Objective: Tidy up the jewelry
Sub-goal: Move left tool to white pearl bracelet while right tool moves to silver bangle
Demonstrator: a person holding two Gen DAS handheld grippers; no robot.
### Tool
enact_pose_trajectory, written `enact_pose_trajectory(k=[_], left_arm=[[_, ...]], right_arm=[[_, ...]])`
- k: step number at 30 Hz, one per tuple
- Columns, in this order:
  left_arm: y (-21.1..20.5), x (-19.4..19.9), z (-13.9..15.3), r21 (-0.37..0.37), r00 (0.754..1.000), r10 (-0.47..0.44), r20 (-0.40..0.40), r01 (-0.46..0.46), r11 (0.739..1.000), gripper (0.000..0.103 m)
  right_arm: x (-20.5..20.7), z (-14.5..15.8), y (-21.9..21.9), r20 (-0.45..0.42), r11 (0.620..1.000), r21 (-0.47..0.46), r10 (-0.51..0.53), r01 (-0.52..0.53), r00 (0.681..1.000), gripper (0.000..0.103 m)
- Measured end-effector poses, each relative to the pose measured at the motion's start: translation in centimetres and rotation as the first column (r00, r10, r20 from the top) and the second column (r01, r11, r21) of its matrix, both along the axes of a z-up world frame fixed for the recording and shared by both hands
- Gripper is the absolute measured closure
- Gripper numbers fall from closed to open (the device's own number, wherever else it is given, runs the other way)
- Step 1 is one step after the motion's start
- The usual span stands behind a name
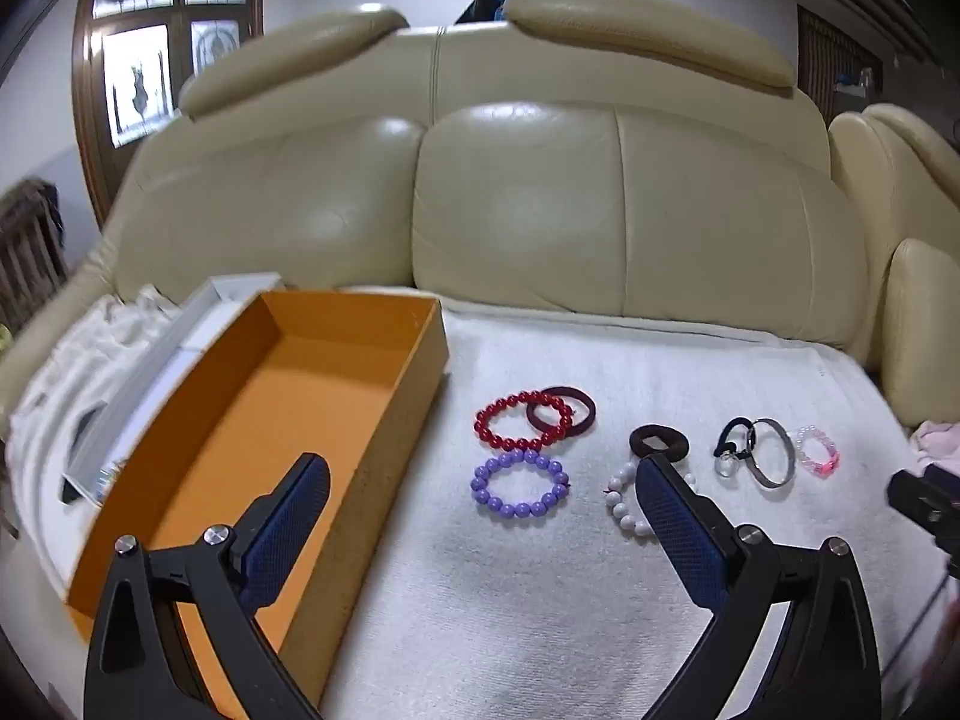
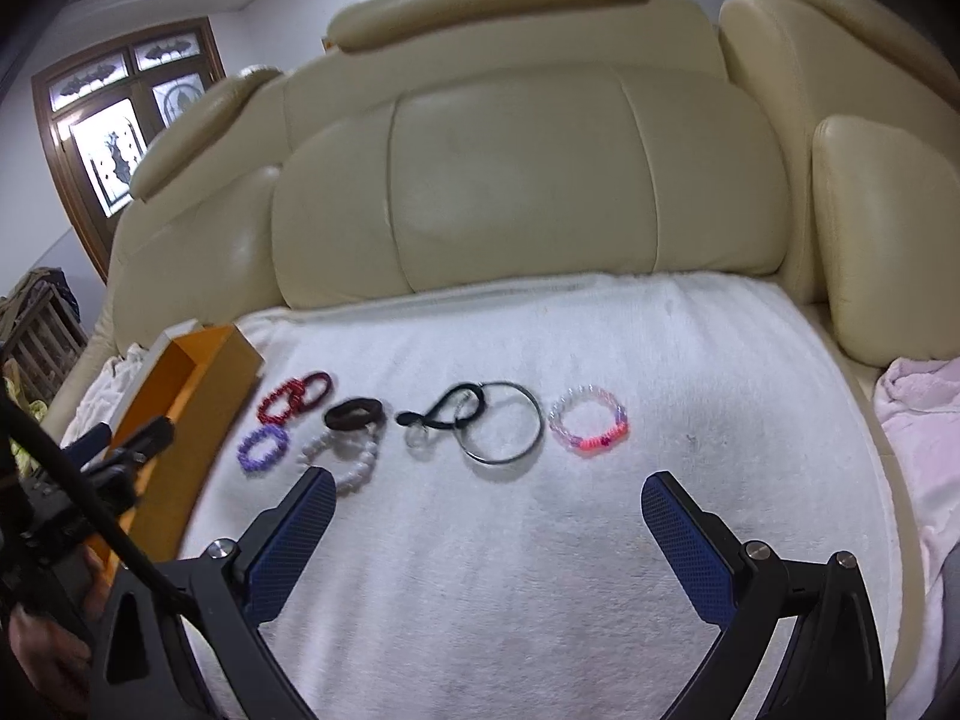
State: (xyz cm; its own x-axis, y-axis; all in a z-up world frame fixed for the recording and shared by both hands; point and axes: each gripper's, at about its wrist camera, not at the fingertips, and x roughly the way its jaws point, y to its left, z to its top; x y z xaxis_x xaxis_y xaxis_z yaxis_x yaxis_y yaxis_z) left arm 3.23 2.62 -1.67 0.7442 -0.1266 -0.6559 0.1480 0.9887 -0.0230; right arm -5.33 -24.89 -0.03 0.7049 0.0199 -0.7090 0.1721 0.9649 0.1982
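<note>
An empty orange box [image 1: 288, 414] lies on a white towel [image 1: 540, 600] on the sofa seat, at the left. Right of it lie a red bead bracelet [image 1: 523, 421], a dark red hair band [image 1: 564, 410], a purple bead bracelet [image 1: 519, 484], a white bead bracelet [image 1: 624, 507], a black hair band [image 1: 659, 443], a metal bangle [image 1: 771, 453] with a black cord, and a pink bracelet [image 1: 815, 452]. My left gripper [image 1: 483, 477] is open above the box's right wall and the purple bracelet. My right gripper [image 2: 489, 492] is open, just short of the bangle [image 2: 499, 425] and pink bracelet [image 2: 589, 426].
The cream leather sofa back [image 1: 510, 198] rises behind the towel. A white box lid [image 1: 180, 336] lies left of the orange box. A pink cloth [image 2: 918, 408] lies at the right edge of the seat. The left gripper also shows in the right wrist view [image 2: 120, 444].
</note>
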Motion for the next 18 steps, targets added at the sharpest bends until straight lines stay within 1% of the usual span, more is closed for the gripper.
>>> enact_pose_trajectory(k=[1,2,3,4,5,7,8,11,13,14,15,17,18], left_arm=[[0.1,0.3,-0.3,0.014,1.000,0.002,0.001,-0.002,1.000,0.001],[0.3,0.6,-0.6,0.015,1.000,0.010,-0.016,-0.009,1.000,0.001],[0.6,0.9,-0.9,0.008,0.999,0.015,-0.037,-0.014,1.000,0.001],[0.7,1.1,-1.1,-0.005,0.999,0.011,-0.051,-0.011,1.000,0.001],[0.9,1.3,-1.2,-0.029,0.997,0.003,-0.073,-0.005,1.000,0.001],[0.7,1.4,-1.5,-0.030,0.996,-0.017,-0.091,0.014,0.999,0.001],[0.4,1.4,-1.6,-0.026,0.995,-0.034,-0.093,0.032,0.999,0.001],[-1.2,1.0,-2.0,-0.004,0.990,-0.106,-0.097,0.106,0.994,0.001],[-2.3,0.8,-2.5,0.009,0.983,-0.146,-0.114,0.148,0.989,0.001],[-2.9,0.7,-2.7,0.011,0.979,-0.163,-0.125,0.166,0.986,0.001],[-3.4,0.9,-2.6,0.013,0.970,-0.181,-0.163,0.185,0.983,0.001],[-4.3,0.8,-2.8,0.007,0.963,-0.212,-0.168,0.216,0.976,0.001],[-4.7,0.8,-2.9,0.002,0.959,-0.223,-0.173,0.227,0.974,0.001]], right_arm=[[0.3,-0.3,-0.3,-0.011,1.000,0.000,0.000,0.000,1.000,0.002],[0.8,-0.7,-0.5,-0.022,1.000,0.002,0.002,-0.002,1.000,0.006],[1.3,-1.1,-0.8,-0.035,1.000,0.008,0.004,-0.004,0.999,0.010],[1.7,-1.5,-0.9,-0.047,1.000,0.017,0.006,-0.005,0.999,0.012],[2.3,-2.0,-1.1,-0.062,0.999,0.033,0.010,-0.008,0.998,0.016],[3.1,-2.8,-1.4,-0.085,0.999,0.053,0.018,-0.013,0.996,0.022],[3.5,-3.1,-1.4,-0.089,0.998,0.061,0.028,-0.023,0.996,0.023],[4.5,-3.8,-1.1,-0.102,0.996,0.070,0.066,-0.059,0.993,0.023],[5.3,-4.8,-1.0,-0.134,0.989,0.115,0.105,-0.090,0.985,0.025],[5.5,-5.2,-1.0,-0.150,0.986,0.141,0.111,-0.090,0.982,0.028],[5.7,-5.7,-0.9,-0.167,0.981,0.169,0.120,-0.092,0.979,0.029],[6.1,-6.3,-0.9,-0.193,0.973,0.212,0.133,-0.091,0.972,0.032],[6.2,-6.6,-0.8,-0.200,0.973,0.213,0.128,-0.084,0.971,0.032]])
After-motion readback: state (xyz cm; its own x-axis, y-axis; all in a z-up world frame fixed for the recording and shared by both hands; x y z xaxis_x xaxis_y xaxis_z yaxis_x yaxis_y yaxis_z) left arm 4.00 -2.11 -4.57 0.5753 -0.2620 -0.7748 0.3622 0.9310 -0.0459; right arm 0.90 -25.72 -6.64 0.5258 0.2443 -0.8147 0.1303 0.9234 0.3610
